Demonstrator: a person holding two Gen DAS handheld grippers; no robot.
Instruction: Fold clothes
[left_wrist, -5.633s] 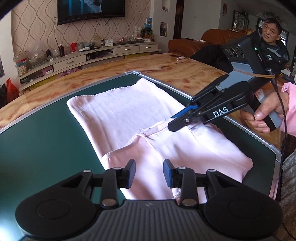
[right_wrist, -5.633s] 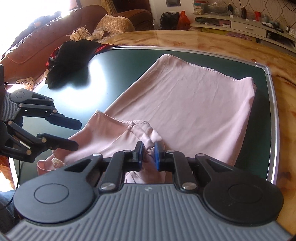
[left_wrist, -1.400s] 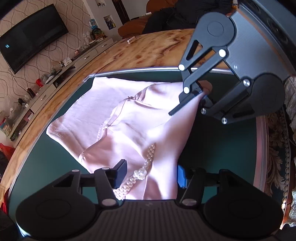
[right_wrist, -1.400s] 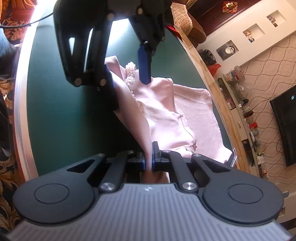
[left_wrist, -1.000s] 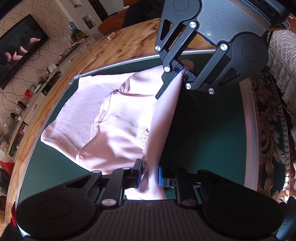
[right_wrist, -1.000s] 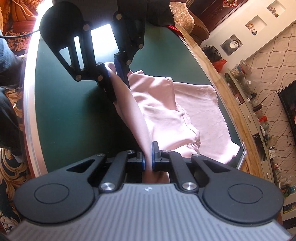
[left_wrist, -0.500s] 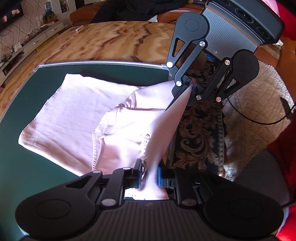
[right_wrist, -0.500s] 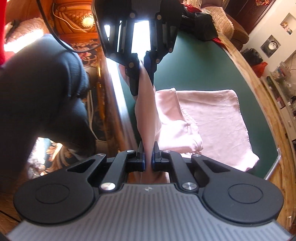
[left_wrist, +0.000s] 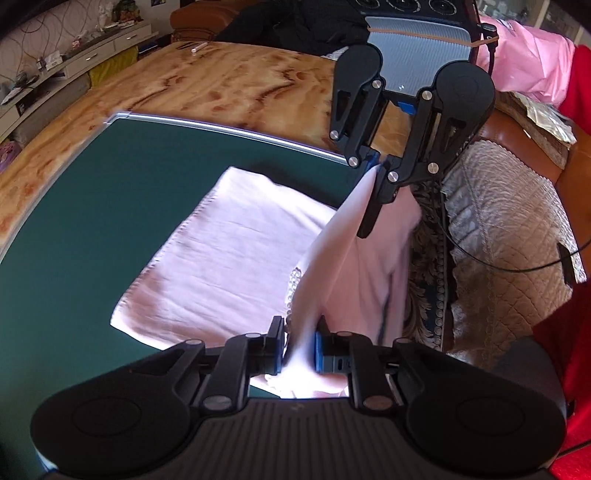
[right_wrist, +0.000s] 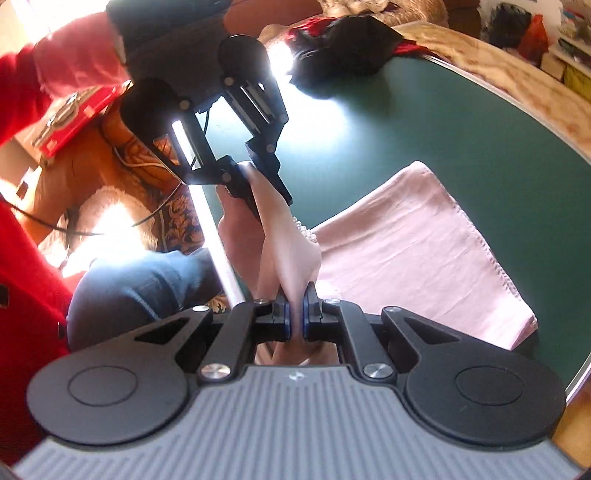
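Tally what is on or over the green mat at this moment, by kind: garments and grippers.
Pink garments: 1, the pink garment.
Dark garments: 1, the black clothing pile.
Grippers: 2, left gripper and right gripper, both clamping the pink one.
Total: 4

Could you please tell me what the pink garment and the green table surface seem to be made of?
The pale pink garment looks like a thin woven fabric, matte to slightly satiny: it drapes softly, creases, and has a stitched hem. The dark green table surface looks hard and glossy, perhaps glass or lacquer: it mirrors window glare and has a metallic rim.
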